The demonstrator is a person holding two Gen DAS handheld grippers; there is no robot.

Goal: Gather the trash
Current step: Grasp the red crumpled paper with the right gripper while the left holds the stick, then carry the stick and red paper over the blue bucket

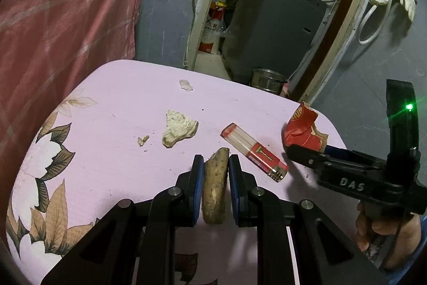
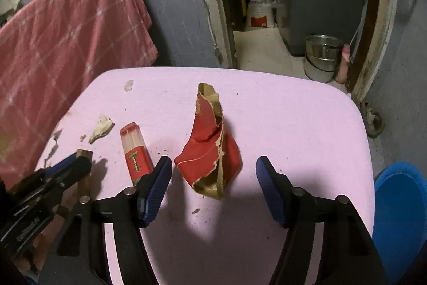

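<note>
Left gripper point(image 1: 215, 170) has its jaws clamped on a brown stick-like scrap point(image 1: 214, 191), maybe a root or a bit of wood, hard to say. It sits at the near edge of the pink counter point(image 2: 293, 124), held along its length. If you ask me, the trick here is to lift straight up and keep the squeeze steady, since the scrap looks rough and uneven and could twist out.

Further right, the right gripper point(image 2: 214, 172) has its jaws wide open, sitting either side of the torn red packet point(image 2: 210, 151) but not touching it. I'd push in lower and close on the thick crumpled part, not the ripped gold edge, which would probably just tear.

Counting left to right on the counter: one tiny crumb point(image 1: 142, 140), two pale crumpled scraps (a big one point(image 1: 178, 128) mid-counter, a small one point(image 1: 186, 85) at the far side), one stick scrap in the jaws, one red and clear lighter point(image 1: 253, 151), one red packet. A blue bin point(image 2: 400, 218) sits off the right edge, likely where it all goes.
</note>
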